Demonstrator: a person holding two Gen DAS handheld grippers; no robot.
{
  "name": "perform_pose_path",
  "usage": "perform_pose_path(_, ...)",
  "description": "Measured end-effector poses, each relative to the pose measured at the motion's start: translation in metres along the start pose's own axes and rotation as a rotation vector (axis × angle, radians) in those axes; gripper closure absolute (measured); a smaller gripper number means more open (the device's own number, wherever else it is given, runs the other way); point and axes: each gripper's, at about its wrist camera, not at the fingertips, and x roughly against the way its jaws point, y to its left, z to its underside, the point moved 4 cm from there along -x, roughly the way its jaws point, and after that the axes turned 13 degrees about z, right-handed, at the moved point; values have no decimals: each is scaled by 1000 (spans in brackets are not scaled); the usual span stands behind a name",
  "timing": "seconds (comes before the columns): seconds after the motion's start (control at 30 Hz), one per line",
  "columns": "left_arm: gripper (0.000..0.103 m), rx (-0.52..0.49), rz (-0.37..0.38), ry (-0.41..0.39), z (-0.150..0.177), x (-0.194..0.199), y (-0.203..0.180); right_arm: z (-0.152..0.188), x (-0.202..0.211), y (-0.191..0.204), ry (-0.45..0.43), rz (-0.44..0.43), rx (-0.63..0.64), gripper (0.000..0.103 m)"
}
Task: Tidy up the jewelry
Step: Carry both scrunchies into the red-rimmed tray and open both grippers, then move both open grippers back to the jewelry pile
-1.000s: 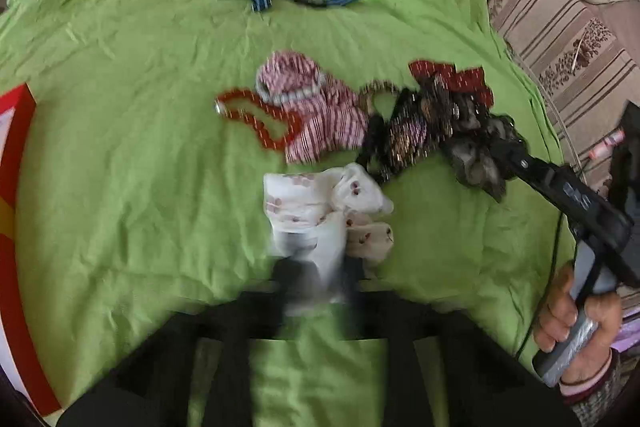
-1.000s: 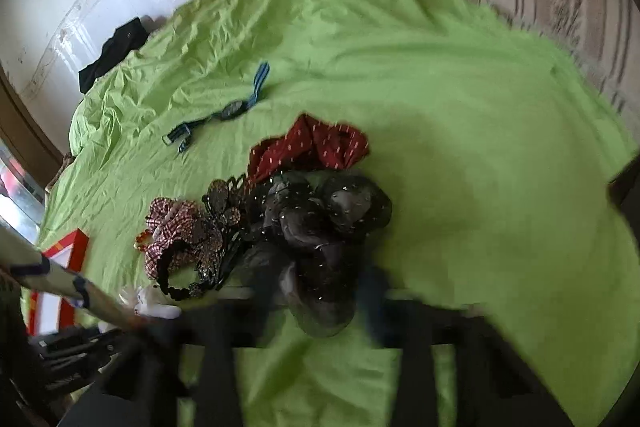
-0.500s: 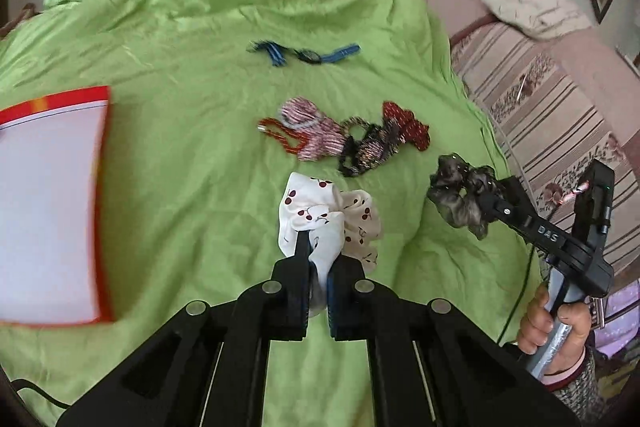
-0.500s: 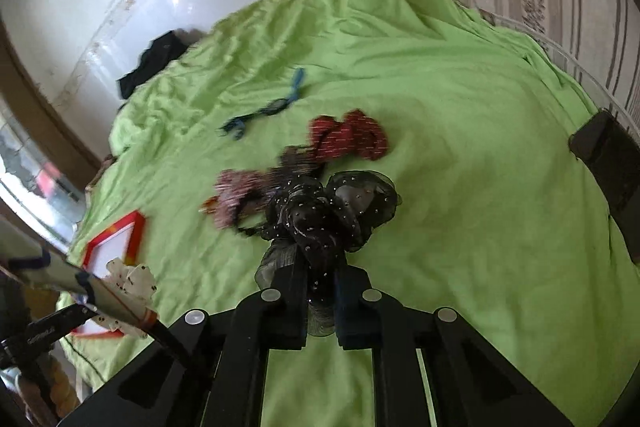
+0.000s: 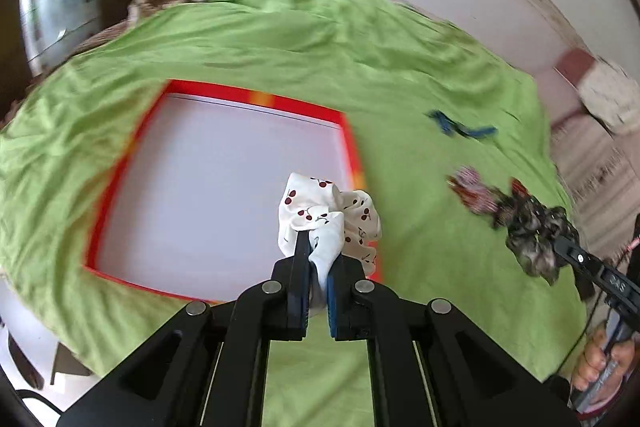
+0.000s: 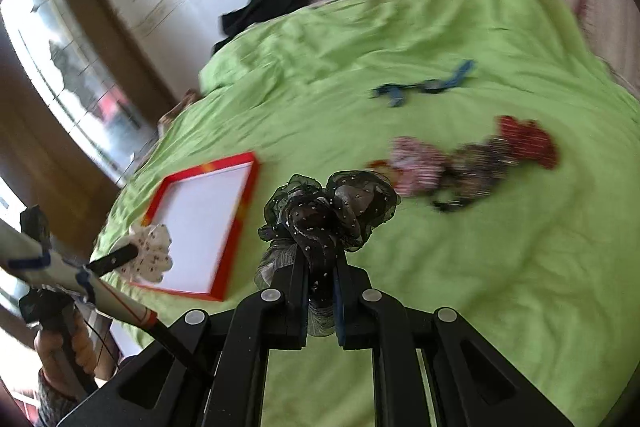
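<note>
Left tool [image 5: 316, 267]: pinching white cherry-print scrunchie [image 5: 328, 215] over red-rimmed tray [image 5: 256, 98].
Right tool [image 6: 320, 267]: clamped on black dotted scrunchie [image 6: 332, 207] above bed [image 6: 500, 287].
Risk: thin fabric pinch may slip mid-carry, landing outside the tray.
</note>
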Motion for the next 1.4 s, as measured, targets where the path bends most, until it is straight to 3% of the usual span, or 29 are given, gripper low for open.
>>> perform_pose_path(0.37,97,119,-77,-28,-36,-13,93,-9,-70,120,80,-115,110,92)
perform_pose_path(0.5,97,141,-109,-43,-63,-32,111,-26,-108,153,94,-105,144,92)
perform_pose_path(0.7,96,176,-158,-5,-106,-69,148,-47,-168,189,132,-73,175,92)
perform_pose_path(0.93,96,216,-173,26,-117,-90,180,-52,-222,209,179,-46,200,92)
perform_pose_path(1.03,91,211,-166,14,-118,-90,180,-53,-227,209,172,-30,211,82)
perform_pose_path(1.17,52,210,-134,-32,-120,-81,175,-57,-217,206,142,-36,205,51)
perform_pose_path(1.27,48,197,-119,-53,-118,-71,164,-58,-198,204,104,-55,218,43)
perform_pose_path(1.4,47,169,-140,-60,-107,-55,146,-42,-167,185,77,-60,229,39)
